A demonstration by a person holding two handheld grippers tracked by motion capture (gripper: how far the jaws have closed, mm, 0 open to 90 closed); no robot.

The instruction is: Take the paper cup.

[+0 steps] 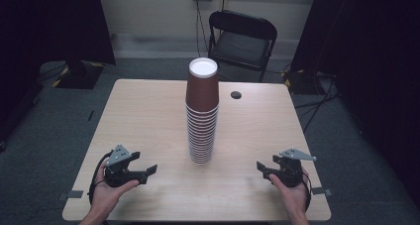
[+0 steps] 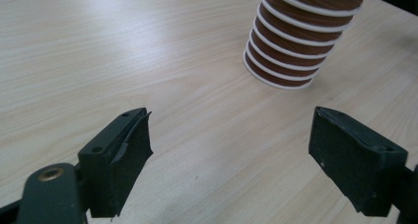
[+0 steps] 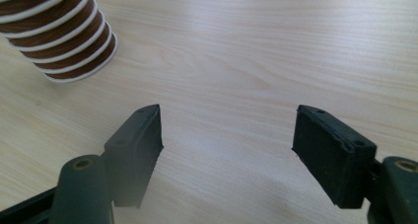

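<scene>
A tall stack of brown paper cups with white rims is standing mouth-down on the table, about midway between its left and right edges and somewhat nearer the front edge than the back. The top cup's white base is facing up.

The left tongs are hovering near the front left corner, held in a hand coming in over the front edge. They are pointing toward the stack but staying well apart from it. In the left gripper view the jaws are standing apart with only bare wood between them, so they are released and grasping nothing; the stack's bottom rims are showing ahead and to the right of the gap.

The right tongs are hovering near the front right corner, in the other hand, pointing inward at the stack and also well clear of it. In the right gripper view the jaws are gaping wide over empty tabletop, released, with the stack's lower cups lying off at the upper left.

A small dark hole is sitting near the table's back edge, right of the stack.
</scene>
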